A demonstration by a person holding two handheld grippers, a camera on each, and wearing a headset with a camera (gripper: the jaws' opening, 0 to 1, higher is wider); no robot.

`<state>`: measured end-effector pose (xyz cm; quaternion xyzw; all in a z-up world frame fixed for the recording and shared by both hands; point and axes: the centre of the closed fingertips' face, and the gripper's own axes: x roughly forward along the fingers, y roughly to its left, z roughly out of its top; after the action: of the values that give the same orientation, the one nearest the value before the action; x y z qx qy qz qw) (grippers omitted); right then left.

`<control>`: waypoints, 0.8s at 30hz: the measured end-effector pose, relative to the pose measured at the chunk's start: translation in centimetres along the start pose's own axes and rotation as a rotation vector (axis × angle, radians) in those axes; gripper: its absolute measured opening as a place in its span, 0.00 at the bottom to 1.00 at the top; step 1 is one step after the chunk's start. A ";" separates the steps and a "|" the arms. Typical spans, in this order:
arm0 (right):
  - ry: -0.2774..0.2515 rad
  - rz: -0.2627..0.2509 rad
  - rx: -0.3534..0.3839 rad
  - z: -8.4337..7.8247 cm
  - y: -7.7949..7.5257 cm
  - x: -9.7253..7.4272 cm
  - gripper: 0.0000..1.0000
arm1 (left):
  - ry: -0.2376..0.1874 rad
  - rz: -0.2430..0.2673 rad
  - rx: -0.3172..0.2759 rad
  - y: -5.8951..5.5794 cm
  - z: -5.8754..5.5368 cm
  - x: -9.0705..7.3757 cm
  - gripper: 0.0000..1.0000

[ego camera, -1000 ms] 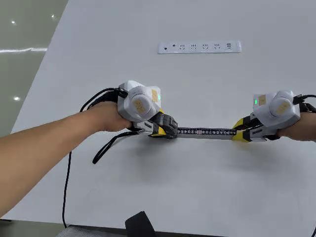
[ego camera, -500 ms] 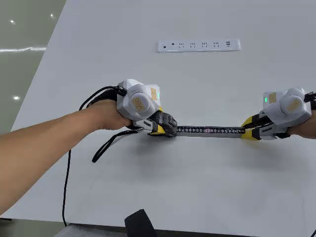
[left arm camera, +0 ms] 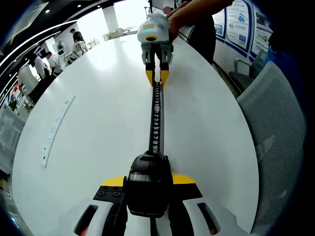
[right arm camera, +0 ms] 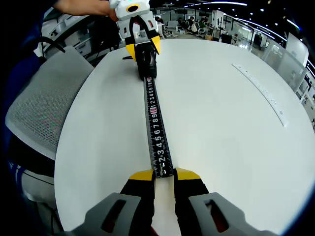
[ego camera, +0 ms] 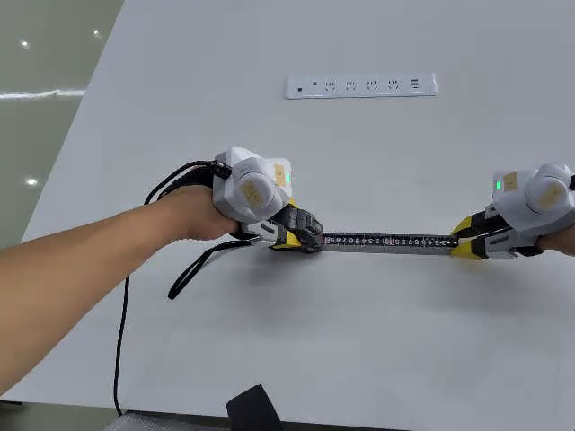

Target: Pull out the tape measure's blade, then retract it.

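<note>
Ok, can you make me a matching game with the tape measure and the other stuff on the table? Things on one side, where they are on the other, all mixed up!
Things:
1. tape measure case
2. blade
3. power strip
4. right gripper

Where or how:
A. lying flat on the table, far from both grippers
B. clamped in the left gripper
C. stretched out in a line between the two grippers
D. shut on the blade's end

Right pairs: 1-B, 2-C, 3-A, 4-D
</note>
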<state>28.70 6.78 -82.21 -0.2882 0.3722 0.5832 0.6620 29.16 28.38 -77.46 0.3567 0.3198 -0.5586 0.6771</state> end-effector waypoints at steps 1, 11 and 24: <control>0.001 -0.001 0.001 -0.1 0.0 0.0 0.10 | 0.000 0.000 0.000 0.0 0.0 0.0 0.28; 0.004 -0.009 0.021 -1.2 -0.4 -0.6 0.09 | 0.003 -0.001 0.001 0.2 -0.2 0.2 0.28; 0.013 -0.013 0.027 -2.0 -0.6 -1.1 0.09 | 0.003 -0.002 0.002 0.2 -0.3 0.2 0.28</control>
<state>28.92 4.47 -82.41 -0.2854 0.3827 0.5720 0.6670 29.36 28.49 -77.77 0.3579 0.3207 -0.5589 0.6757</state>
